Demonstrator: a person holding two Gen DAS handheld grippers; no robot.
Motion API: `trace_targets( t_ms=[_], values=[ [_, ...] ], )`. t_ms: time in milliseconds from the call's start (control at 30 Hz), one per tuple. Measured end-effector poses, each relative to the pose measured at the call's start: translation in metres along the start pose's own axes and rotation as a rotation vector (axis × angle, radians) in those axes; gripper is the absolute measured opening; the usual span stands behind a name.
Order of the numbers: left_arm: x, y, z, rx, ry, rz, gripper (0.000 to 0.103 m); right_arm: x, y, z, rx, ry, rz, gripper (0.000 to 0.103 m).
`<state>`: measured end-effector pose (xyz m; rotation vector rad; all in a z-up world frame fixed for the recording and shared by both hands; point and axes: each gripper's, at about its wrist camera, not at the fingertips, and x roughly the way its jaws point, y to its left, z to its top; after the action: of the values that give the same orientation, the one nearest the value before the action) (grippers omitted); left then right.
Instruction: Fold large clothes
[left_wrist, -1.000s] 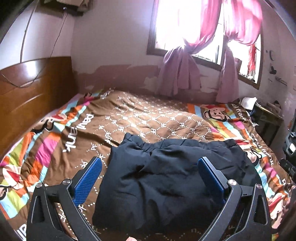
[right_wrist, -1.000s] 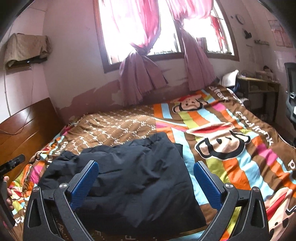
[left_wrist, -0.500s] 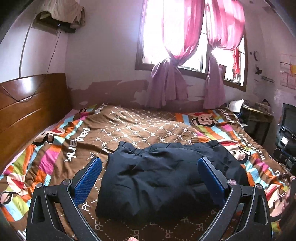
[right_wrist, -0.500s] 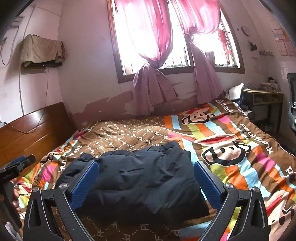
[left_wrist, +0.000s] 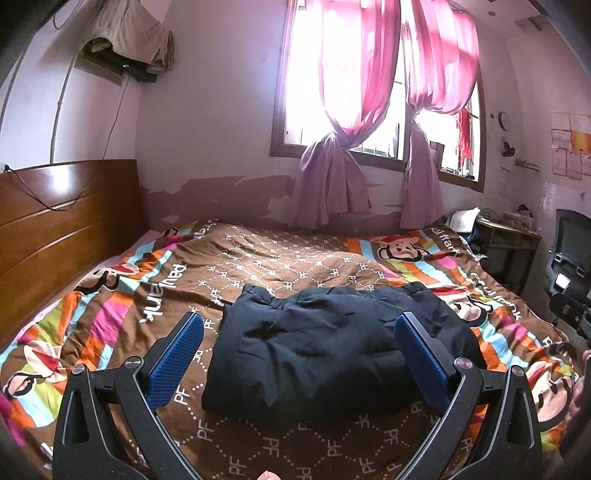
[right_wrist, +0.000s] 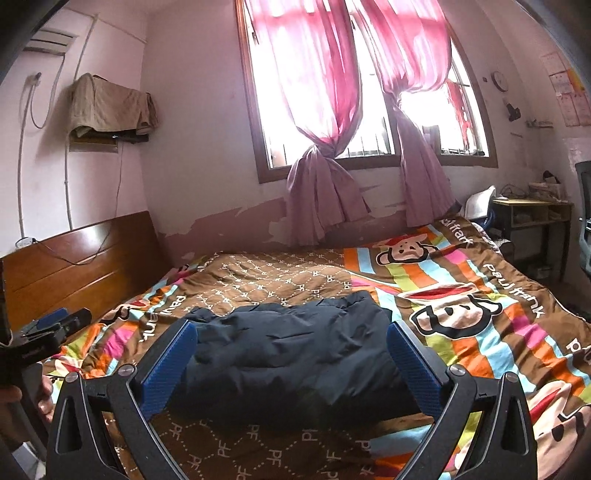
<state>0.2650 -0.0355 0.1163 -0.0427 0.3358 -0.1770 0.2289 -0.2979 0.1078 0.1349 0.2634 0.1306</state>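
Jacket (left_wrist: 332, 347): in the left wrist view, the dark padded garment lay as a folded bundle on the patterned bedspread (left_wrist: 258, 266), near the bed's near edge. The left gripper (left_wrist: 298, 360) stood wide open and held nothing; its blue pads (left_wrist: 176, 360) framed the bundle without touching it. From this gripper the jacket lay at 12 o'clock, just ahead and below, with its long axis running 9 to 3 o'clock across the view. The headboard (left_wrist: 55, 229) stood at 9 o'clock and the window with pink curtains (left_wrist: 354, 92) at 12 o'clock.

In the right wrist view, the jacket (right_wrist: 295, 350) again lay at 12 o'clock from the right gripper (right_wrist: 291, 363), long axis 9 to 3 o'clock. This gripper was also spread open and empty. The left gripper (right_wrist: 55, 328) appeared at 9 o'clock, held by a hand (right_wrist: 40, 391) beside the bed.

Judgement: the fold looked largely complete. Both grippers stood about equally near the bundle, the left toward its 9 o'clock end and the right toward its 3 o'clock end. Any further fold would likely require each gripper to take its own end.
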Motion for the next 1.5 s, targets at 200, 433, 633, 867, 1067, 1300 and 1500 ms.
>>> trace_targets(
  t_ms=[200,433,633,867,1067,1300,1500],
  values=[
    [-0.018,0.0,-0.013,0.002,-0.014,-0.004,0.101,-0.017,0.013,-0.01,-0.028,-0.009,0.012,0.103],
    [-0.039,-0.003,-0.028,0.006,-0.023,-0.008,0.101,-0.029,0.024,-0.023,-0.034,0.0,0.031,0.103],
    [-0.059,-0.005,-0.04,0.006,-0.039,-0.004,0.101,-0.042,0.033,-0.035,-0.037,-0.008,0.042,0.103],
    [-0.079,-0.008,-0.054,0.039,-0.068,0.015,0.101,-0.053,0.043,-0.048,-0.044,0.005,0.037,0.103],
    [-0.089,-0.008,-0.07,0.047,-0.065,0.014,0.101,-0.059,0.051,-0.058,-0.054,0.012,0.037,0.103],
    [-0.095,-0.008,-0.087,0.043,-0.058,0.018,0.101,-0.066,0.057,-0.07,-0.062,0.02,0.051,0.103],
    [-0.098,-0.01,-0.096,0.049,-0.065,0.022,0.101,-0.071,0.064,-0.083,-0.084,0.033,0.047,0.103]
  ],
)
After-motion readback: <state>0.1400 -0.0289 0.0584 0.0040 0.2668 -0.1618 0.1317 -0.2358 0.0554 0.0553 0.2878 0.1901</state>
